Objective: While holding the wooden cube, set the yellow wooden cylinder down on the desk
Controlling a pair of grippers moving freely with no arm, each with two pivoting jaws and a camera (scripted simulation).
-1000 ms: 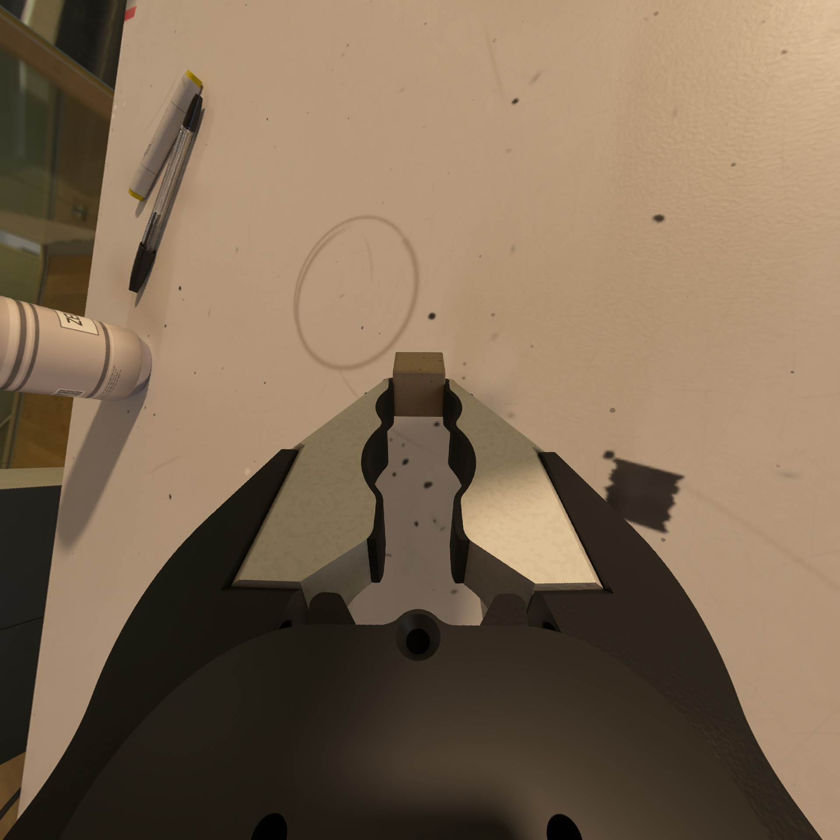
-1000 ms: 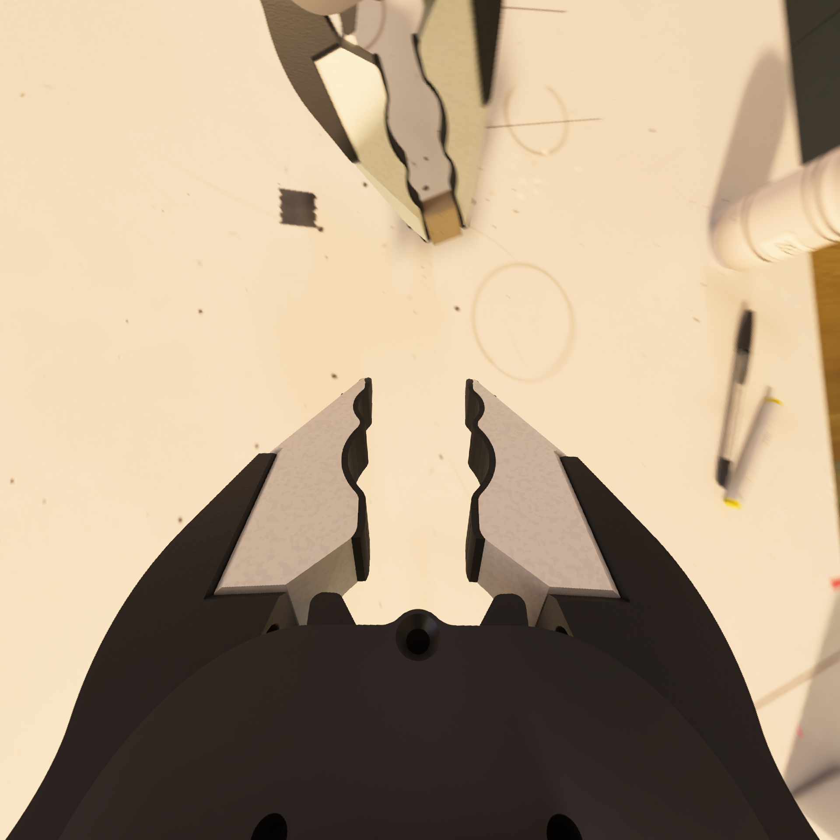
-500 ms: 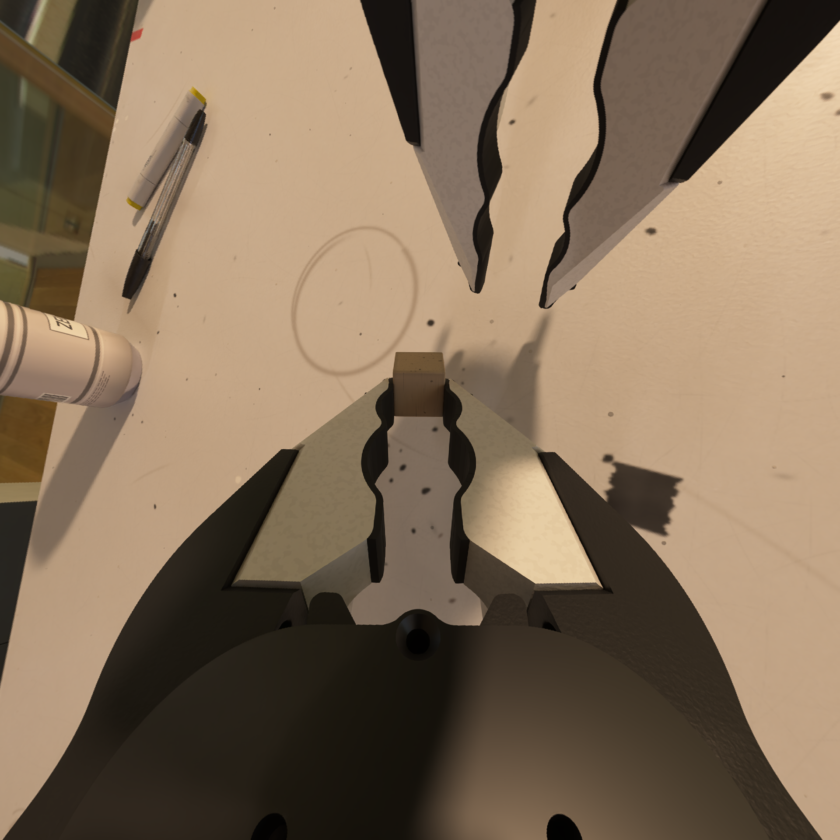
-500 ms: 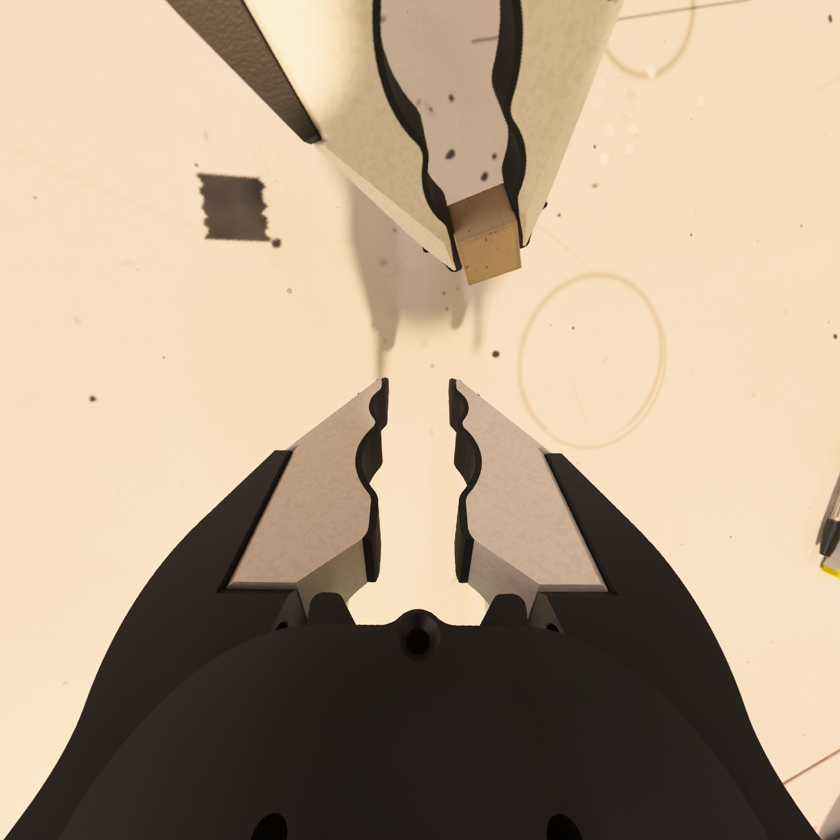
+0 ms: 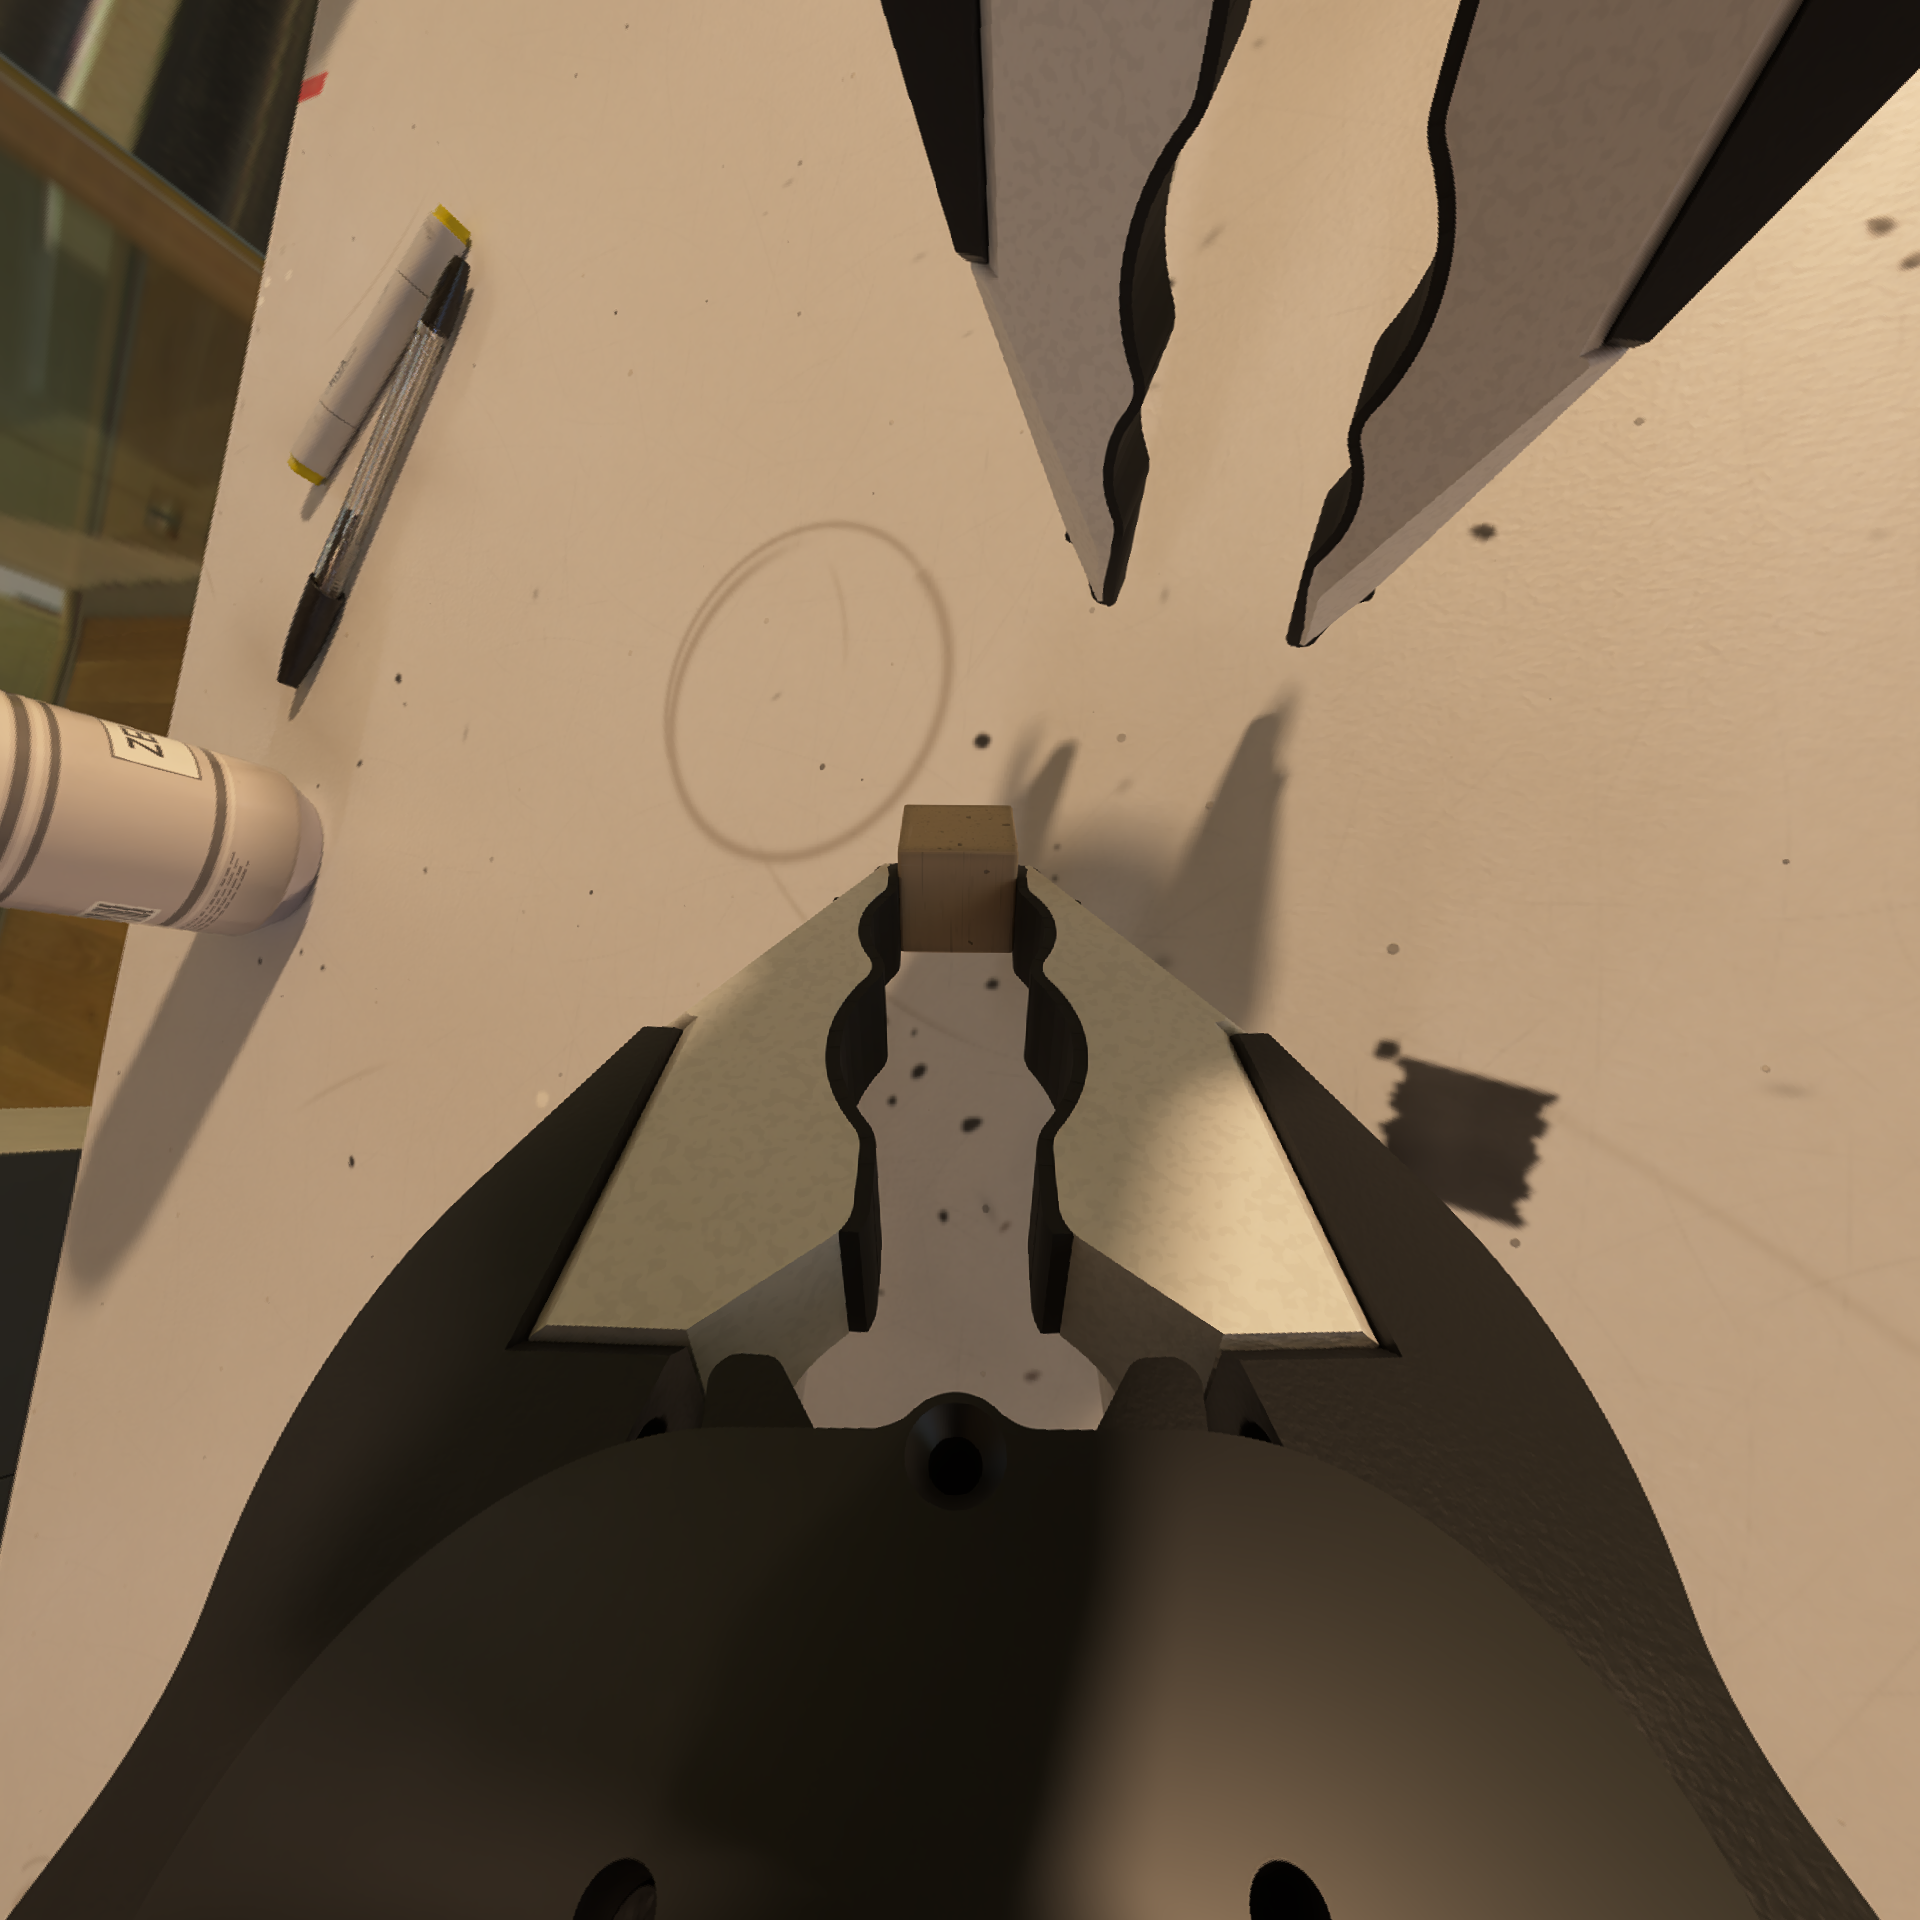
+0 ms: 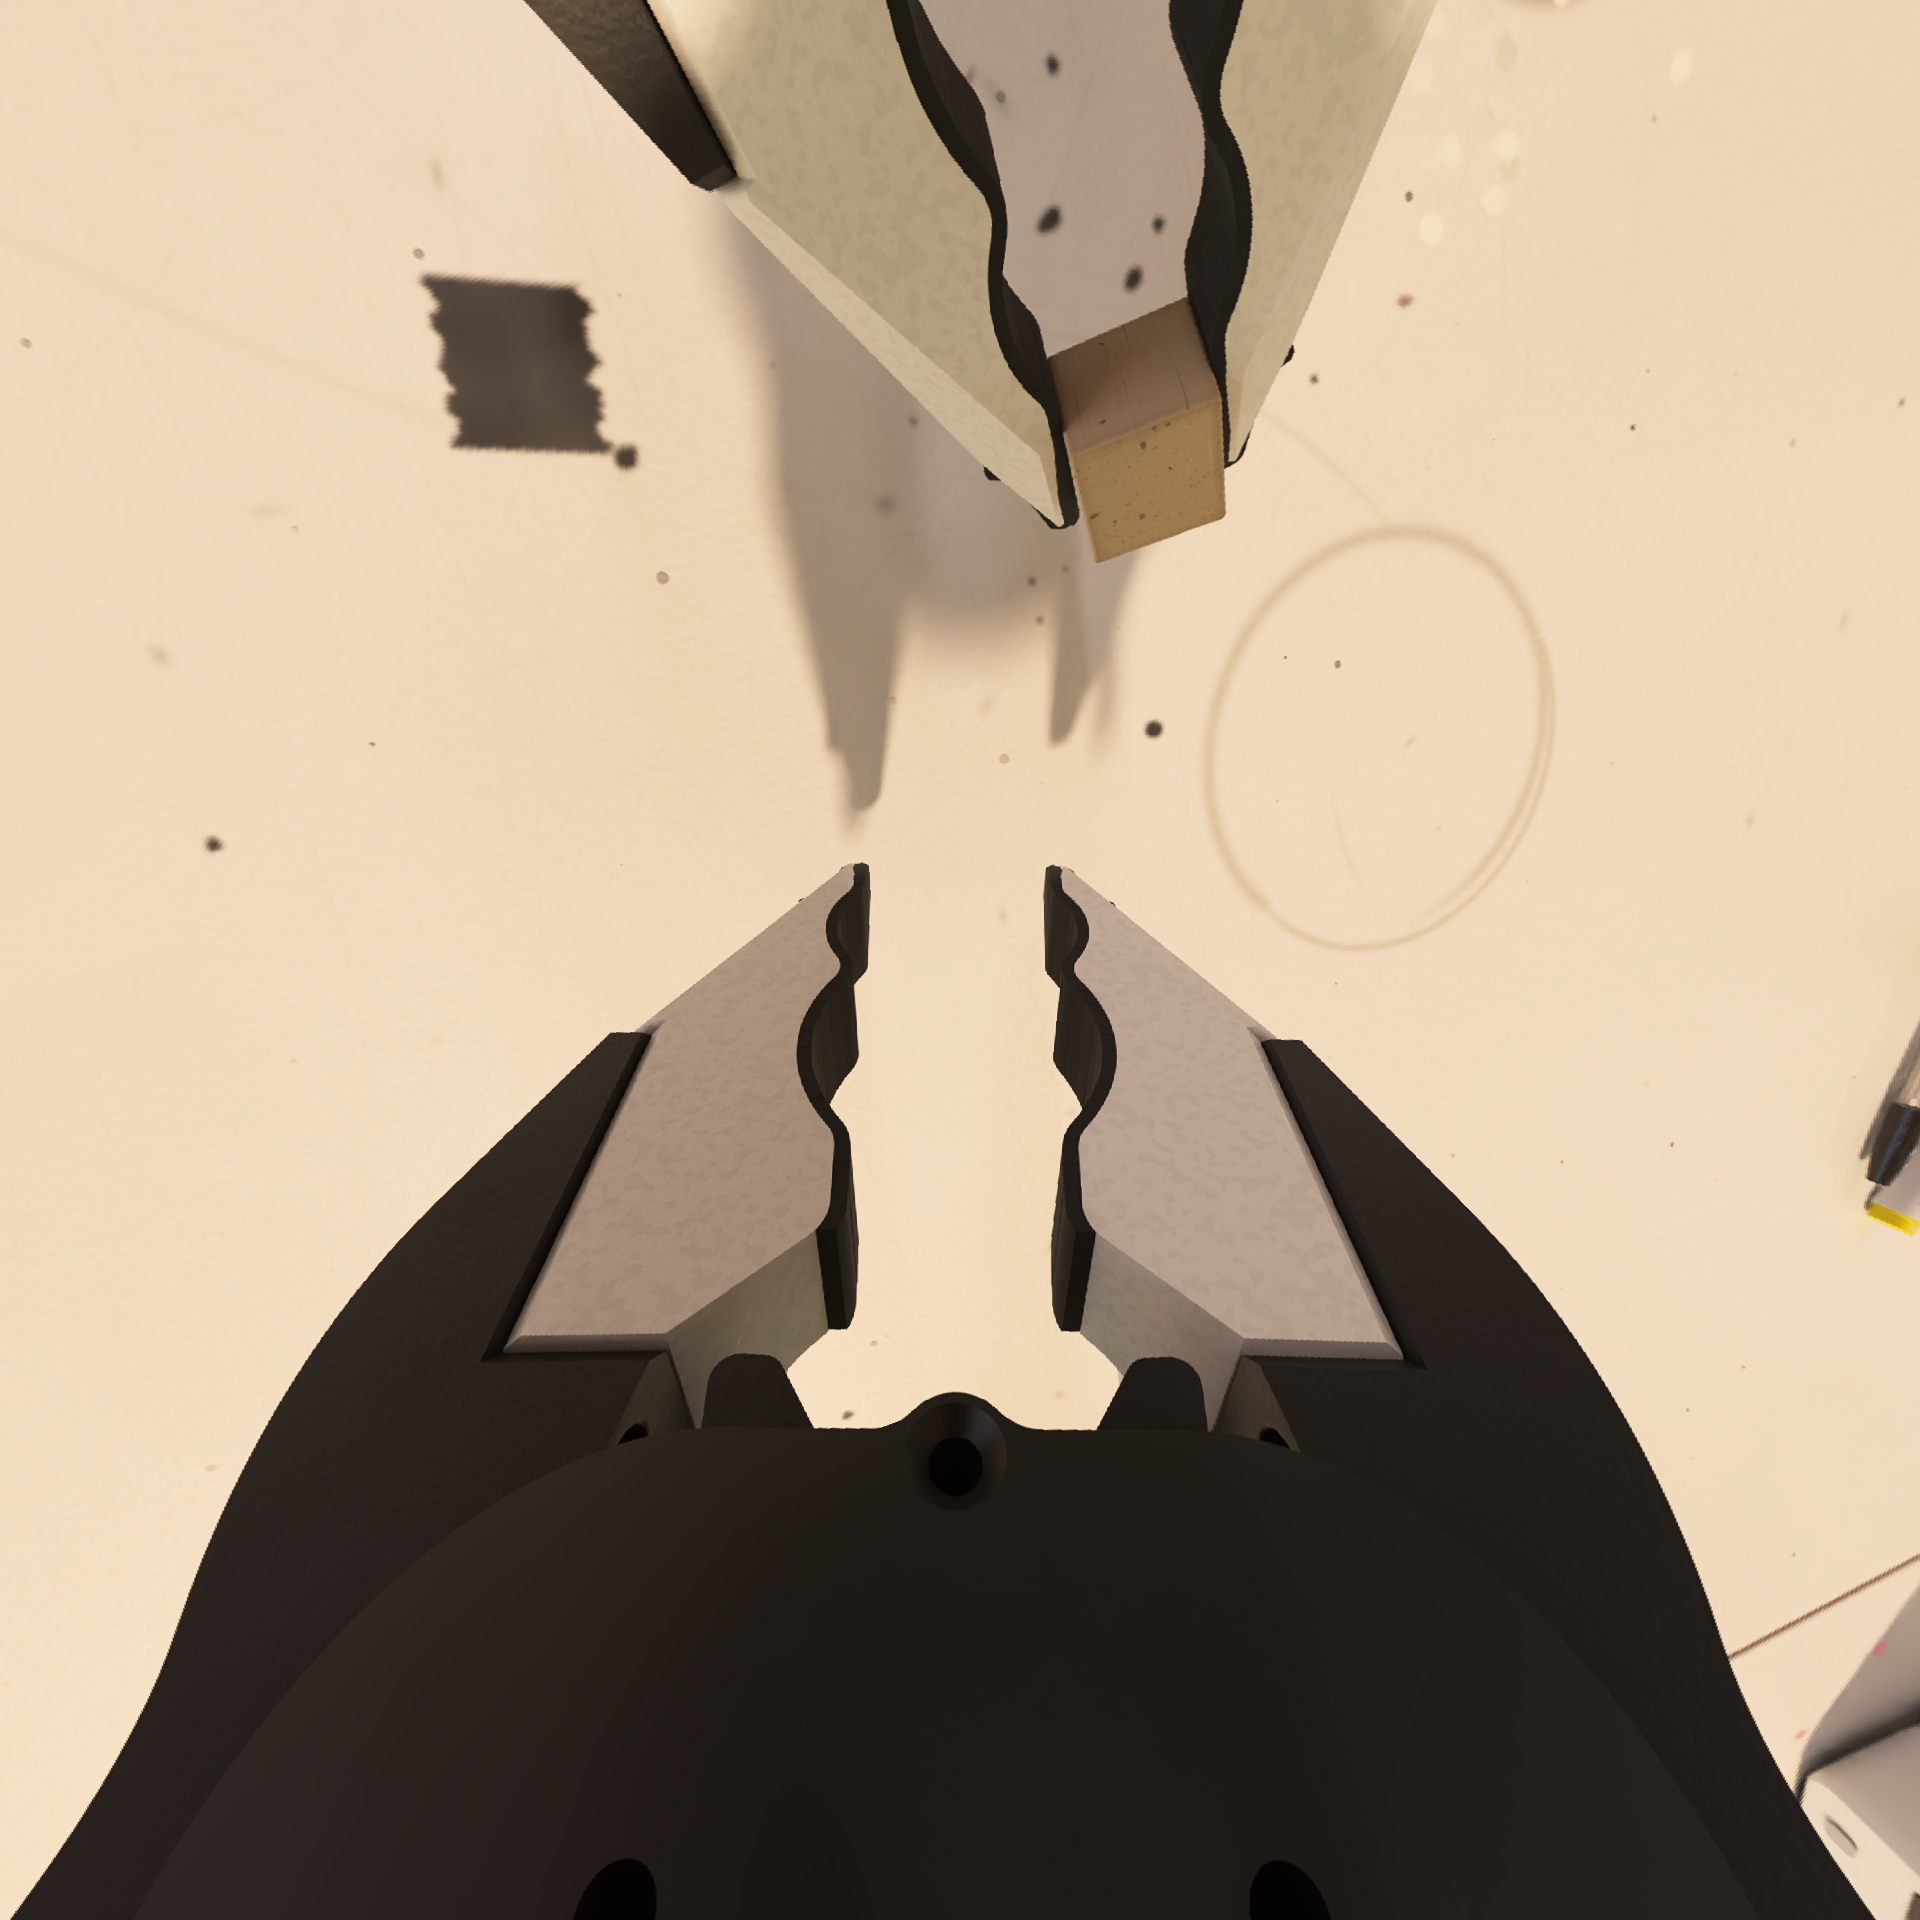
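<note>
My left gripper (image 5: 956, 878) is shut on a small tan wooden cube (image 5: 956, 904), pinched at its fingertips above the cream desk (image 5: 1610, 831). My right gripper (image 6: 956, 878) is open and empty, its jaws a modest gap apart over bare desk. The two grippers face each other, tips close but apart. The right gripper shows in the left wrist view (image 5: 1202, 618), and the left gripper (image 6: 1143, 483) with the cube (image 6: 1148, 478) shows in the right wrist view. No yellow cylinder is in either view.
A white bottle (image 5: 145, 821) lies across the desk's left edge. A white marker (image 5: 379, 343) and a black pen (image 5: 369, 478) lie beyond it. A ring stain (image 5: 810, 691) and a dark square mark (image 5: 1465, 1143) are on the desk. A grey object (image 6: 1860, 1787) is at the lower right.
My right gripper has moved in toward the left gripper, so each now looms large in the other's view, and its jaws have narrowed somewhat. The left gripper has kept still with the cube.
</note>
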